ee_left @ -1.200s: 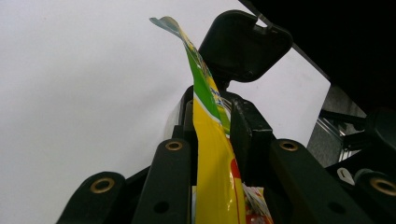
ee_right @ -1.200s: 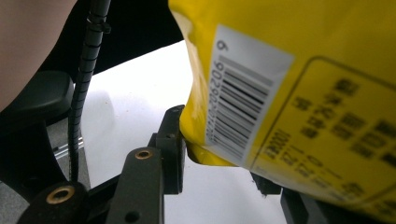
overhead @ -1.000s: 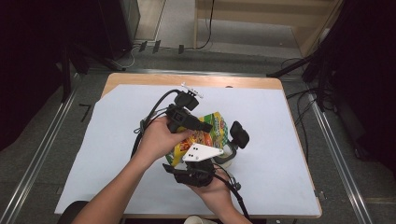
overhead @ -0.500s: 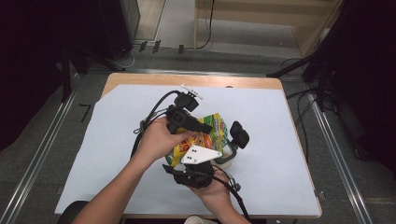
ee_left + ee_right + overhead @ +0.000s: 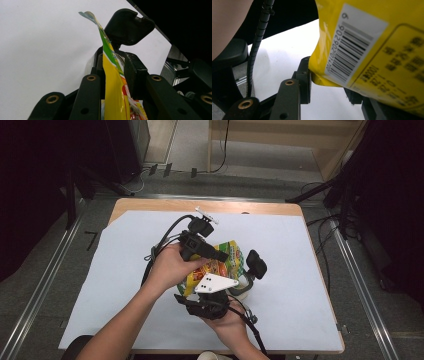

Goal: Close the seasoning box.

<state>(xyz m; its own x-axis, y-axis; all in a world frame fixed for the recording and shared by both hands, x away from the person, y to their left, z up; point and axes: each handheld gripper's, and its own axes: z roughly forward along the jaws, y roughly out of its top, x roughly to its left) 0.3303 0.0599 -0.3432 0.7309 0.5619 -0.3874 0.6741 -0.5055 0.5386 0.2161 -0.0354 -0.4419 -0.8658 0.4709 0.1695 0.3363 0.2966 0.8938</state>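
A yellow snack packet [image 5: 220, 265] hangs above the desk [image 5: 300, 250] between 2 tools: the left tool [image 5: 113, 72] pinches its edge, the right tool [image 5: 329, 82] clamps its barcode end.

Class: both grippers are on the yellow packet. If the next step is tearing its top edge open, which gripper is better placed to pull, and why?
Probably the left gripper: its jaws pinch the yellow packet just below the top edge. The right gripper clamps a corner near the barcode, so it suits anchoring.
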